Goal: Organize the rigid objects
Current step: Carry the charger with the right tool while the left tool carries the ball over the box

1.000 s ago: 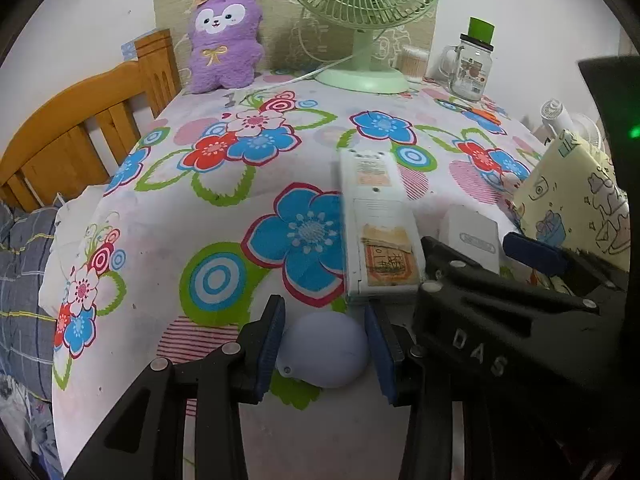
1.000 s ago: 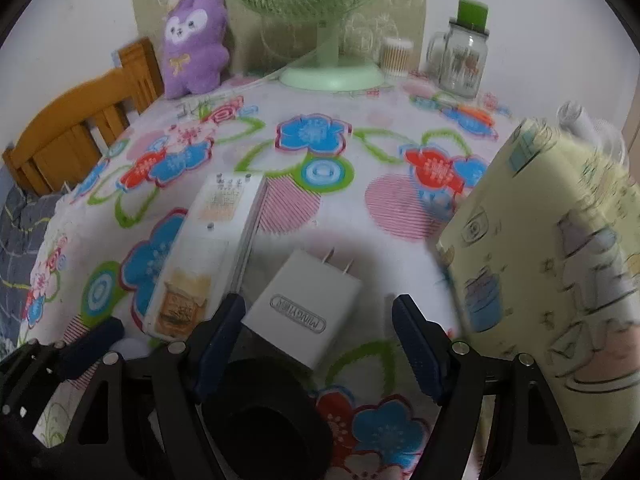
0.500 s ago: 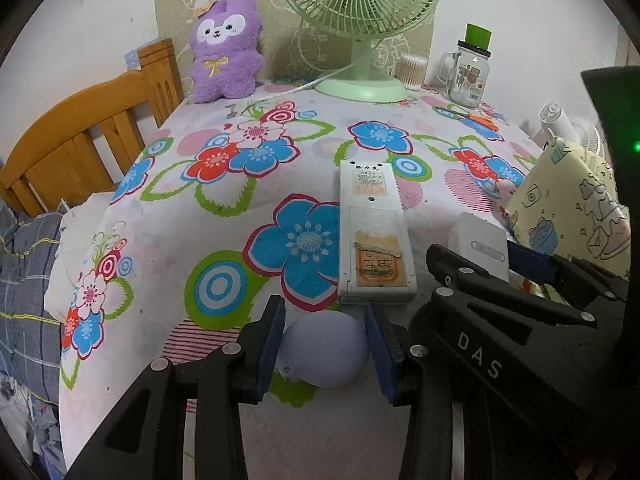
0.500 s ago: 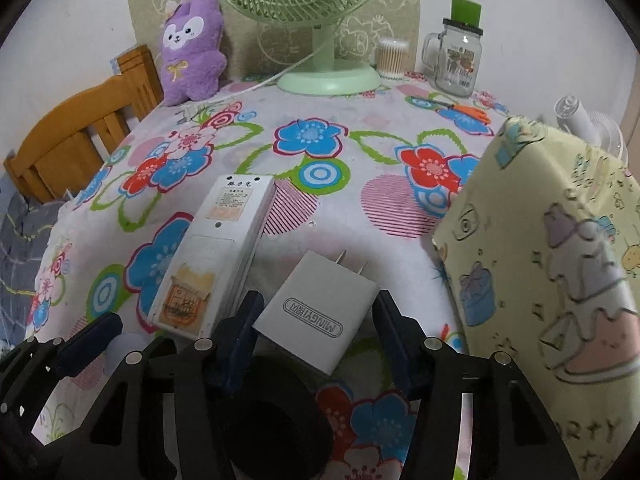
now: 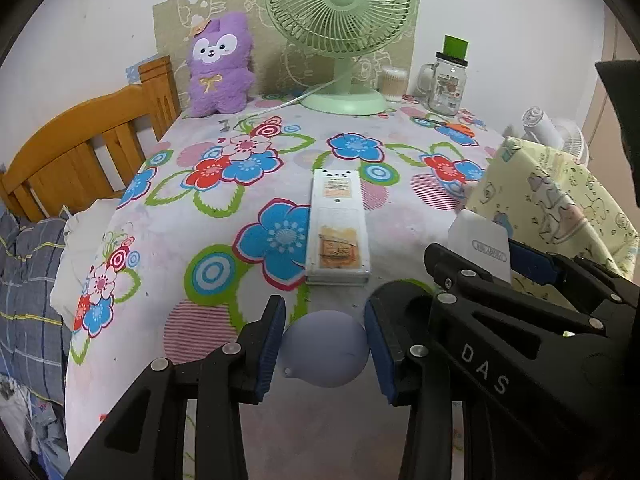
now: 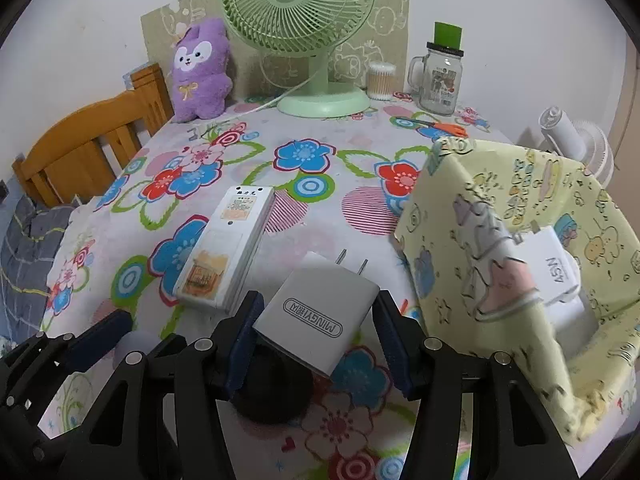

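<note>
My left gripper is shut on a round pale lilac object and holds it above the near table edge. My right gripper is shut on a white plug adapter, prongs pointing away, lifted off the floral tablecloth; it also shows in the left wrist view. A white remote control lies face down mid-table, also in the right wrist view. A yellow patterned fabric bin stands to the right, with a white charger inside.
At the back stand a green fan, a purple plush toy, a glass jar with a green lid and a cotton-swab tub. Orange scissors lie at back right. A wooden chair stands left.
My right gripper closed on the plug adapter and lifted it. Both grippers rose and drew back from the table, the left still holding the lilac object.
</note>
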`<move>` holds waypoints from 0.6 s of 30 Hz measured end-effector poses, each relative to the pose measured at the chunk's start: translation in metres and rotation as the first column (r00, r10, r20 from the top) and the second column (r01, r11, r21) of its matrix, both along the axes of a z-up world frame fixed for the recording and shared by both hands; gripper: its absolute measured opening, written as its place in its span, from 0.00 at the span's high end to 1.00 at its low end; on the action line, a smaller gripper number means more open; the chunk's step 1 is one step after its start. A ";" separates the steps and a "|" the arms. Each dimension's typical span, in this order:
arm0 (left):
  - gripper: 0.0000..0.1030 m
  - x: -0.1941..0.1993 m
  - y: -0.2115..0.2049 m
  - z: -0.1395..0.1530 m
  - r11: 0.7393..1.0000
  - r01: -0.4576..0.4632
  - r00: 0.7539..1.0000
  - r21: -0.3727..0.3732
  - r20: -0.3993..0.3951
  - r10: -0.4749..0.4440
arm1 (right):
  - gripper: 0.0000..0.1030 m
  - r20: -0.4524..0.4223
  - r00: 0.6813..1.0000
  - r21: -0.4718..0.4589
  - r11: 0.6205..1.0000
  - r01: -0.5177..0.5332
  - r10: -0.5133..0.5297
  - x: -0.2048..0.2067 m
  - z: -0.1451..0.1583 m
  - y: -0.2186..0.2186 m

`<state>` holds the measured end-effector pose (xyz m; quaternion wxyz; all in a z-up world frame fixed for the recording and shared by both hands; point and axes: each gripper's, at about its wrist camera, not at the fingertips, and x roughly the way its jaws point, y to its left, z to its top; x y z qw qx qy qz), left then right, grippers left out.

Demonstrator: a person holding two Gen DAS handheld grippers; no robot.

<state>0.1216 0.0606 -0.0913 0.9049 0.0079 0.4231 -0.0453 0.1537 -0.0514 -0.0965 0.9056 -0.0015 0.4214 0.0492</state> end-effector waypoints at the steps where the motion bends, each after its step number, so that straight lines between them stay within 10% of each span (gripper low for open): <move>1: 0.59 -0.003 -0.002 0.001 1.000 0.003 1.000 0.002 0.002 -0.003 | 0.43 0.003 1.000 0.002 1.000 -0.005 0.005 -0.003 0.002 -0.001; 18: 0.59 -0.045 -0.022 0.026 1.000 0.027 0.998 0.013 0.054 -0.028 | 0.43 0.061 0.998 0.002 1.000 -0.008 0.008 -0.051 0.030 -0.015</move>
